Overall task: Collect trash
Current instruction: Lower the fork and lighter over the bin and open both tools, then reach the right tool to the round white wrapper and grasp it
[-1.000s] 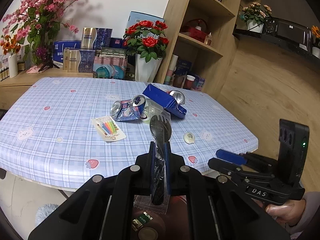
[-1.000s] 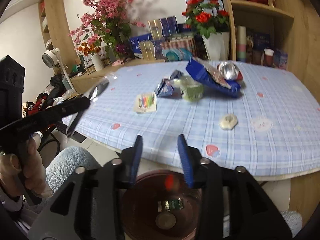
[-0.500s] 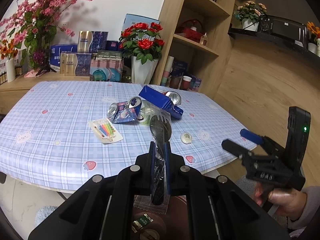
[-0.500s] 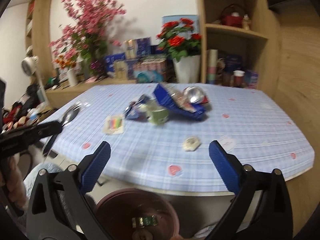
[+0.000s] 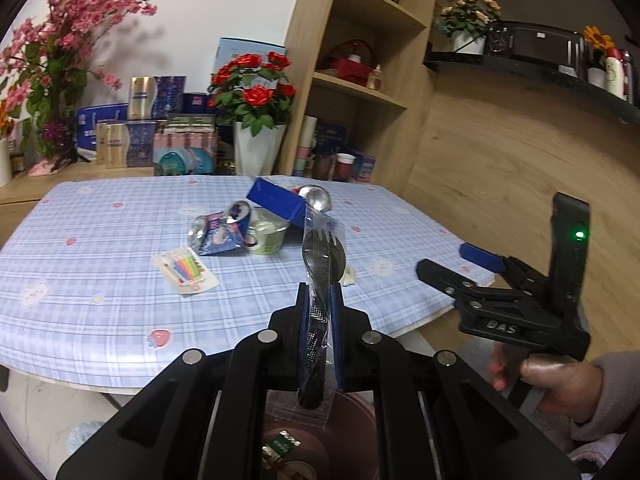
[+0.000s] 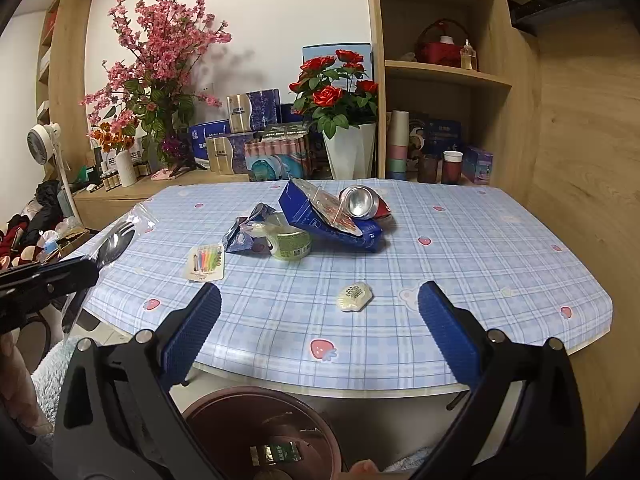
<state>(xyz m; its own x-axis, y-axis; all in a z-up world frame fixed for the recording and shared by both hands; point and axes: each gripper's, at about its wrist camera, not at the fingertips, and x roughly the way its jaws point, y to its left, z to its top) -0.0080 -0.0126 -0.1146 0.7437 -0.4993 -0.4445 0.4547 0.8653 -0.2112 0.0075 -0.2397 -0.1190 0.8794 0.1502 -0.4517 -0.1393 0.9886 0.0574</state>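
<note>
Left wrist view shows the left claw (image 5: pixel 320 300) holding a wrapped plastic spork (image 5: pixel 322 264) between its pads, though its jaws have just been opening a little; the spork hangs over a brown bin (image 5: pixel 344 440) below the worktop's (image 5: pixel 80 280) near edge. Near the worktop's middle lie a candle pack (image 6: pixel 206 263), a crushed blue wrapper (image 6: pixel 244 236), a green cup (image 6: pixel 290 242), a blue box (image 6: pixel 320 220) and a can (image 6: pixel 360 202). A small white packet (image 6: pixel 355 297) lies near the near edge, before the right claw (image 6: pixel 320 320), whose jaws have just been opening and stand wide apart with nothing between them.
</note>
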